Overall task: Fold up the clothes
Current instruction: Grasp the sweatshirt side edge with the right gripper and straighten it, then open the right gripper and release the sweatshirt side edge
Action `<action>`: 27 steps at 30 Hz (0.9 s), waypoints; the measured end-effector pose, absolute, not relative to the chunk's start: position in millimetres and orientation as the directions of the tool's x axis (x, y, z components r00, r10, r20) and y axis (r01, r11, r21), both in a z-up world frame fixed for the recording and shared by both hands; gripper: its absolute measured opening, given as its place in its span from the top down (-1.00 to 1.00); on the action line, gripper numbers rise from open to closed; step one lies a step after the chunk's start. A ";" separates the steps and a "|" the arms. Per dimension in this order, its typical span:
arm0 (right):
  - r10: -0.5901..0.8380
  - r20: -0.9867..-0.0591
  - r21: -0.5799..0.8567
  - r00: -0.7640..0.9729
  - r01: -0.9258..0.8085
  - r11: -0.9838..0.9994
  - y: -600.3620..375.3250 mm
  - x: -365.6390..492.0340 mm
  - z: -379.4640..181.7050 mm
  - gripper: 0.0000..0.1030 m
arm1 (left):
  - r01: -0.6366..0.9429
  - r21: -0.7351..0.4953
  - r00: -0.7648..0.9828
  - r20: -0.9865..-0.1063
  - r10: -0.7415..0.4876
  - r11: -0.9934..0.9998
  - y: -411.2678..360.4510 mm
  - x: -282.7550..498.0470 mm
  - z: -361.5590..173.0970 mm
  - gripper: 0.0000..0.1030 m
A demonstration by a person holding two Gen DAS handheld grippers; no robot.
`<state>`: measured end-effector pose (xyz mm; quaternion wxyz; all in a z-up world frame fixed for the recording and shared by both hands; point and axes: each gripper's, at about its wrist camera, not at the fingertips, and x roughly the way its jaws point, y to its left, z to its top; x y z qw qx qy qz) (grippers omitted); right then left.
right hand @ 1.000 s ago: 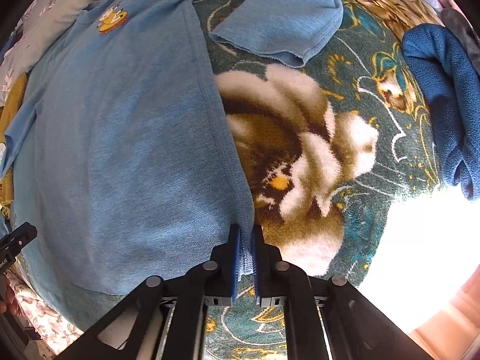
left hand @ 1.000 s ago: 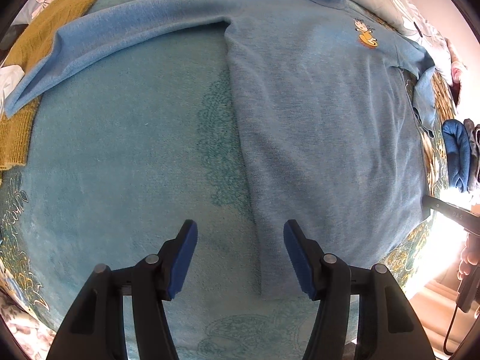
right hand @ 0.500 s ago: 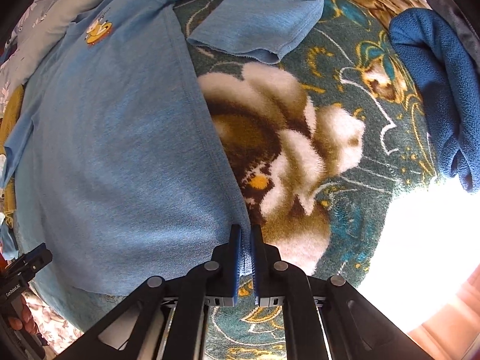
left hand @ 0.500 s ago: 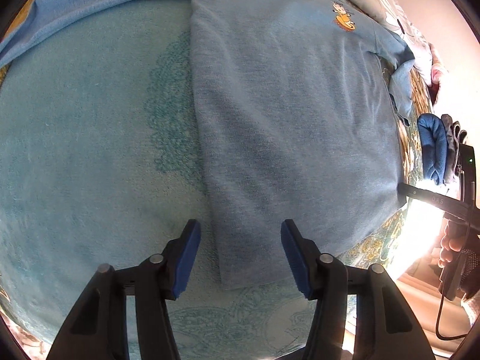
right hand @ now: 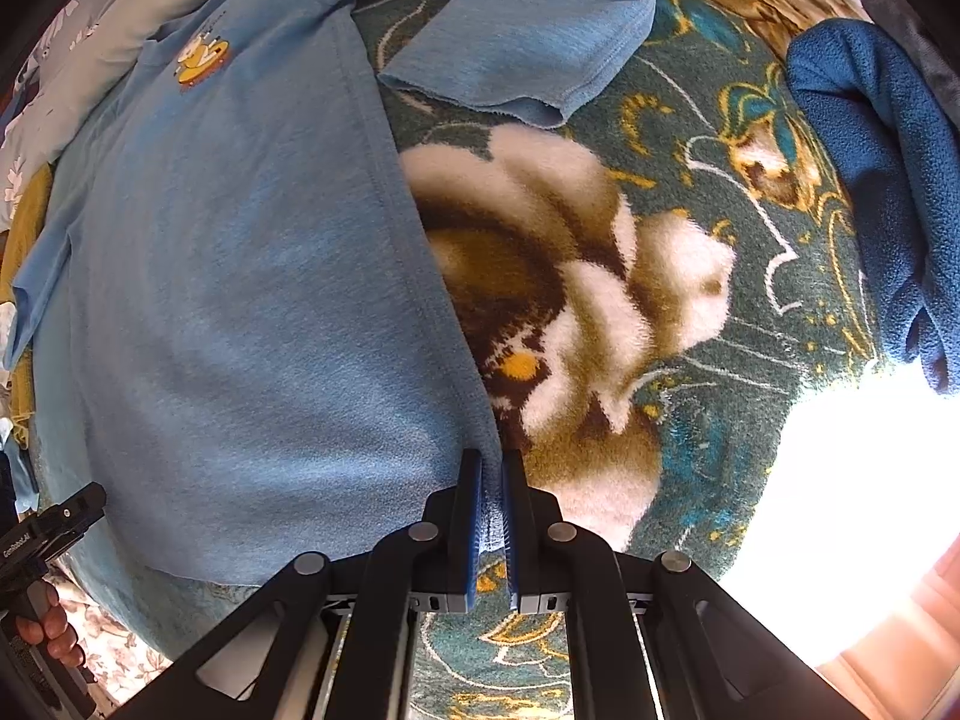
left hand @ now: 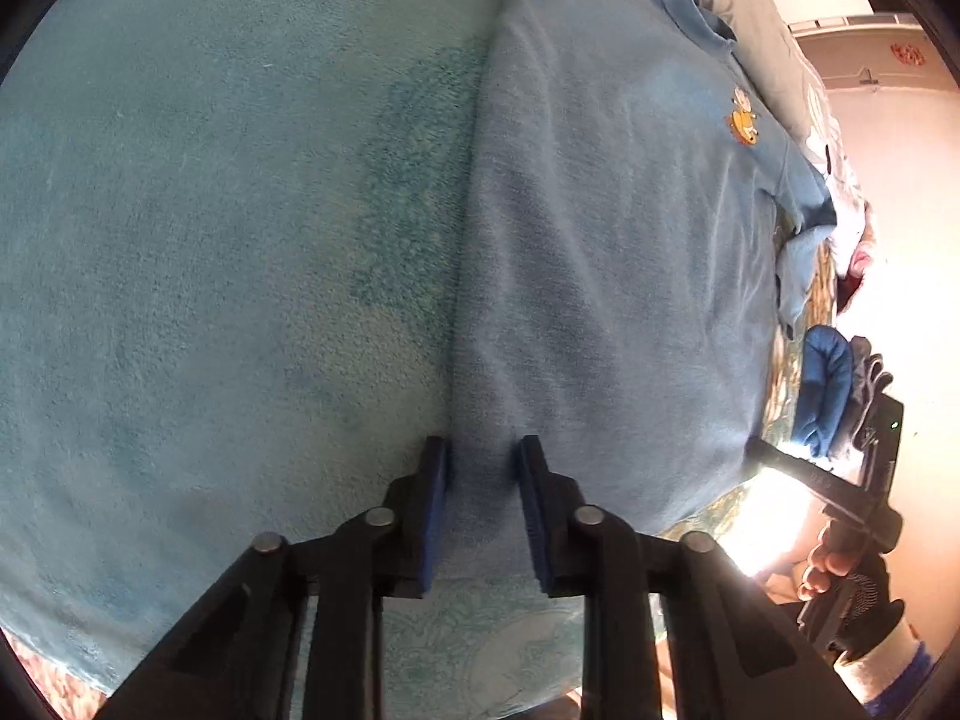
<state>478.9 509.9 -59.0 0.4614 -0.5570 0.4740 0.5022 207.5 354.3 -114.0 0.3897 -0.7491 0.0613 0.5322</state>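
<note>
While shirt [left hand: 612, 276] lies flat, both tongs [left hand: 480, 468] [right hand: 492, 480] straddle hem corners.

Left tool [left hand: 480, 468] moved onto shirt [left hand: 600, 270] hem corner, jaws narrowed around its edge

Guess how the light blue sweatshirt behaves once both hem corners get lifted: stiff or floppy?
Probably floppy: the sweatshirt lies flat and follows the blanket, and its short-looking folded sleeve is creased over. The middle would likely sag between the right claw and the left claw. Its fuzzy knit likely resists slipping.
</note>
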 end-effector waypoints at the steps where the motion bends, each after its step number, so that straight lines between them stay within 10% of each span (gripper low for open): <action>1: -0.064 -0.997 -0.039 0.048 -0.991 -0.126 509.8 478.8 -58.2 0.87 | -0.511 -0.521 0.429 -0.844 0.322 -0.684 356.2 208.7 -113.6 0.64; 27: -0.173 -0.984 -0.006 0.036 -0.985 -0.171 412.1 444.0 -26.3 0.88 | -0.812 -0.114 0.153 -0.988 -0.020 -0.572 375.4 249.6 -66.5 0.94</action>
